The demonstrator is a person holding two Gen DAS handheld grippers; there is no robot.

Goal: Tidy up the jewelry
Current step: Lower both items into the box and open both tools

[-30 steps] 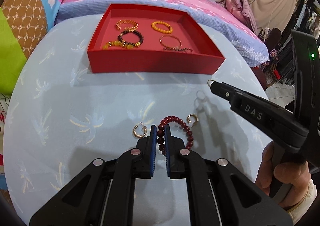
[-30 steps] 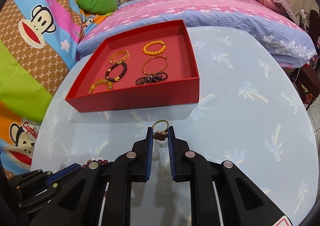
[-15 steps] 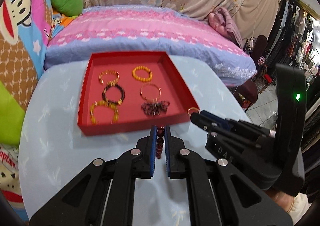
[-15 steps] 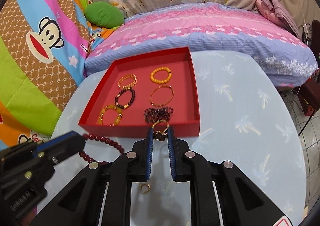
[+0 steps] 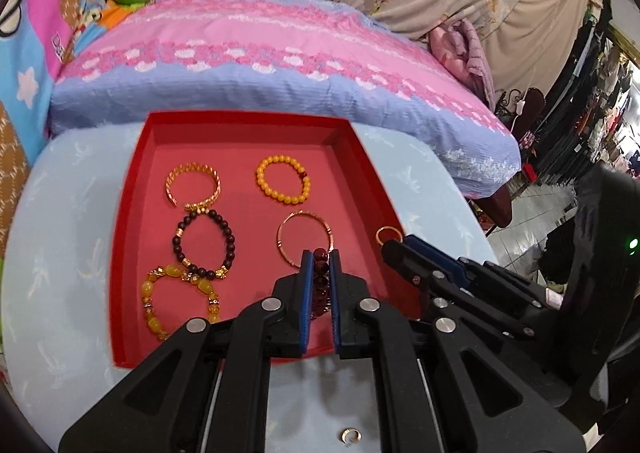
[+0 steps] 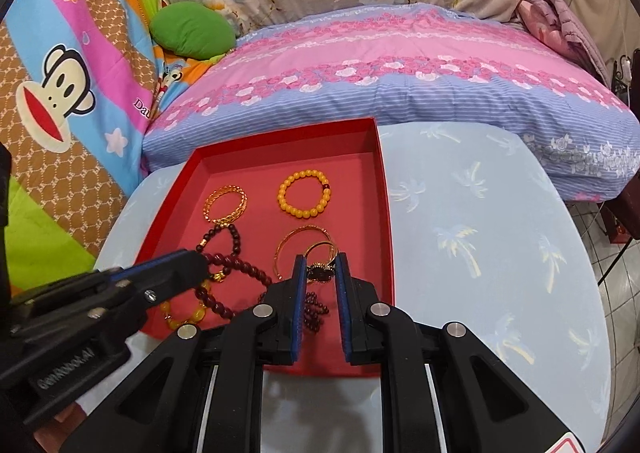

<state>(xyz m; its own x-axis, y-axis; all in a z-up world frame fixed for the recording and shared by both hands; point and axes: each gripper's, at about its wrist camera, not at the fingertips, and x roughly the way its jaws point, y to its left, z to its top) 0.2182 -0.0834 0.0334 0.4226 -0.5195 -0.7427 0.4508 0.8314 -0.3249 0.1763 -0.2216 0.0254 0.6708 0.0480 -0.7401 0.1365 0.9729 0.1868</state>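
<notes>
Left tool (image 5: 319,271): clamped on our dark red bead bracelet (image 6: 240,269); right tool (image 6: 319,273): pinching a gold ring (image 6: 320,271). Both over red tray (image 5: 124,253)'s near edge; next, we release inside.

Home bedroom adjoining a clothes shop: pink-and-blue quilted bedding (image 6: 400,69) lying at 12 o'clock, cartoon-monkey blanket (image 6: 60,85) hanging at 10 o'clock, racks of hanging garments (image 5: 600,101) showing at 3 o'clock.
</notes>
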